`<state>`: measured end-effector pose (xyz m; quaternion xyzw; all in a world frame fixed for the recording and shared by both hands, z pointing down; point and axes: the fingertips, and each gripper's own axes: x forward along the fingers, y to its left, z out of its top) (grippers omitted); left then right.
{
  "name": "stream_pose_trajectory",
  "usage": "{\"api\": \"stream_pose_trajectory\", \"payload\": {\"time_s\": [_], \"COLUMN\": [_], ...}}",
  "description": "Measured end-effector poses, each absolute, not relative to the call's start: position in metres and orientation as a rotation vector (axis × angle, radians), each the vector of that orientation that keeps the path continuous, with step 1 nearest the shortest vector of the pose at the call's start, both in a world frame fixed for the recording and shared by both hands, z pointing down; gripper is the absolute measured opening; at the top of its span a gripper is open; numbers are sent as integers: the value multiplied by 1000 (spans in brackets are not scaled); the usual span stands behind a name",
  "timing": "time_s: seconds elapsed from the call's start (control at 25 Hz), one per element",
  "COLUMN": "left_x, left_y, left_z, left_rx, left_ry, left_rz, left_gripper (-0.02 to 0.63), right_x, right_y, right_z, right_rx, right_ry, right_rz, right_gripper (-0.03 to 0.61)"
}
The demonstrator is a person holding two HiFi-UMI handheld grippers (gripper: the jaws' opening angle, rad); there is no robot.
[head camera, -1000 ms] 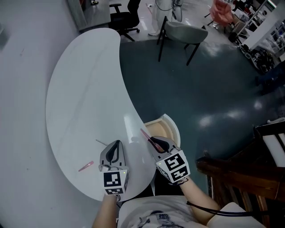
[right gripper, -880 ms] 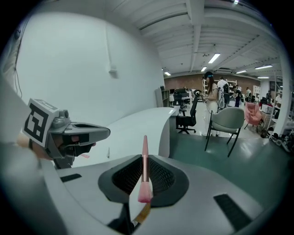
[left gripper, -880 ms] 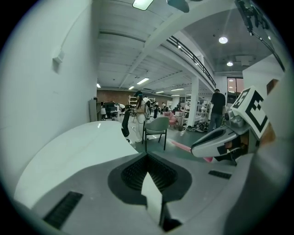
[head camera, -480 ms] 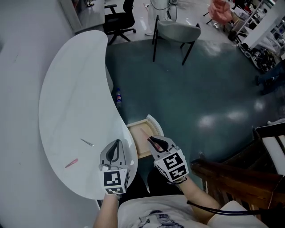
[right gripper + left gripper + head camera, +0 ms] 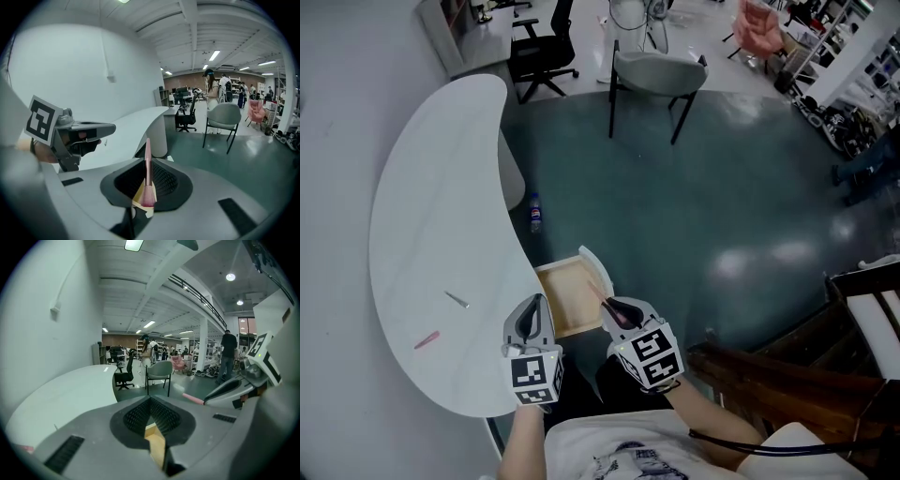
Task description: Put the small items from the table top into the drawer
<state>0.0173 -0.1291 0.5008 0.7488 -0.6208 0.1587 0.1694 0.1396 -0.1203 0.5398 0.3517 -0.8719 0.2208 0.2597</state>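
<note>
The right gripper [image 5: 617, 311] was clamped on a slim pink plastic stick [image 5: 598, 290], whose free end projected over the right edge of the open light-wood drawer [image 5: 555, 305] beside the curved white table [image 5: 441, 187]. The left gripper [image 5: 532, 321], jaws together and empty, was above the drawer's near left corner. A second pink stick [image 5: 427, 339] and a small metal pin [image 5: 457, 300] lay on the table, well apart from both grippers.
</note>
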Motion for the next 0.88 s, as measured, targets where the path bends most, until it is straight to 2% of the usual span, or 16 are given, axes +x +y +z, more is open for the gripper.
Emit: {"api": "stream_pose_trajectory", "payload": {"time_s": [0.24,0.88], "left_x": [23,-14], "left_y": [-133,-158], "left_z": [517,572], "left_rx": [2134,2233], "left_ry": [-1749,-1528], "left_rz": [472,580], "left_gripper": [23,23], "right_x": [147,96], "right_y": [-123,-140], "right_z": [560,626], "right_rx": [1052,1304], "right_ry": [-2319,-2155], "right_rz": [684,860], "right_gripper": [58,58]}}
